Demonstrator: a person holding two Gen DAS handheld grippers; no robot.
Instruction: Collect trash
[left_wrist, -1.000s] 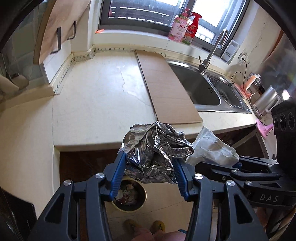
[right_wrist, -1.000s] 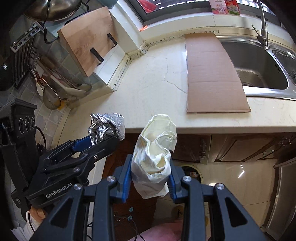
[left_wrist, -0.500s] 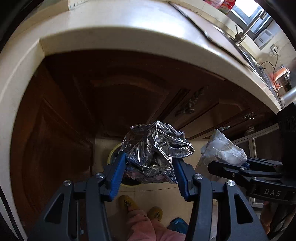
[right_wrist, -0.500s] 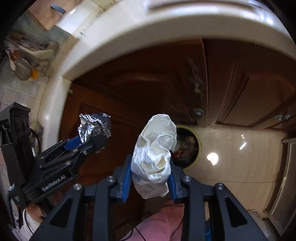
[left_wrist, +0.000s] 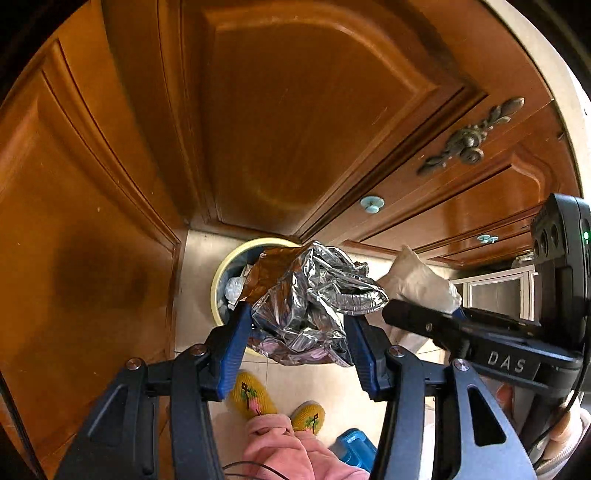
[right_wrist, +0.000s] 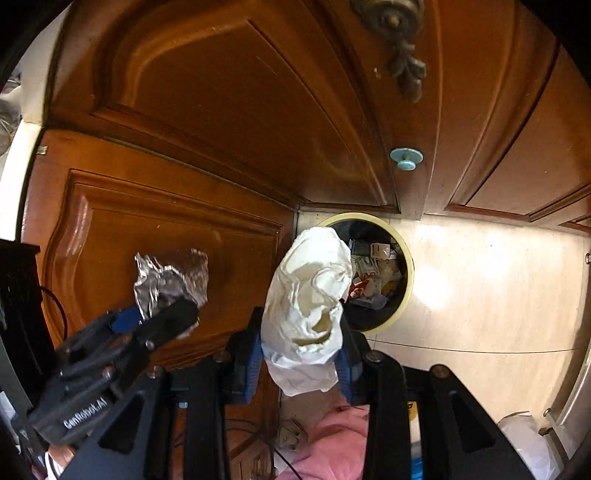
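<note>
The crumpled foil sits clenched between the blue pads of the left gripper, hanging over the near rim of the trash bin; the white paper wad is grasped in the right gripper, whose jaws have just been easing apart with the wad between them, just short of the bin's mouth. The bin stands on the tiled floor against the wooden cabinet doors, already part full; the step in hand appears to be the drop. Next, each load likely needs centring over the opening before release; the light foil could snag on a pad.
</note>
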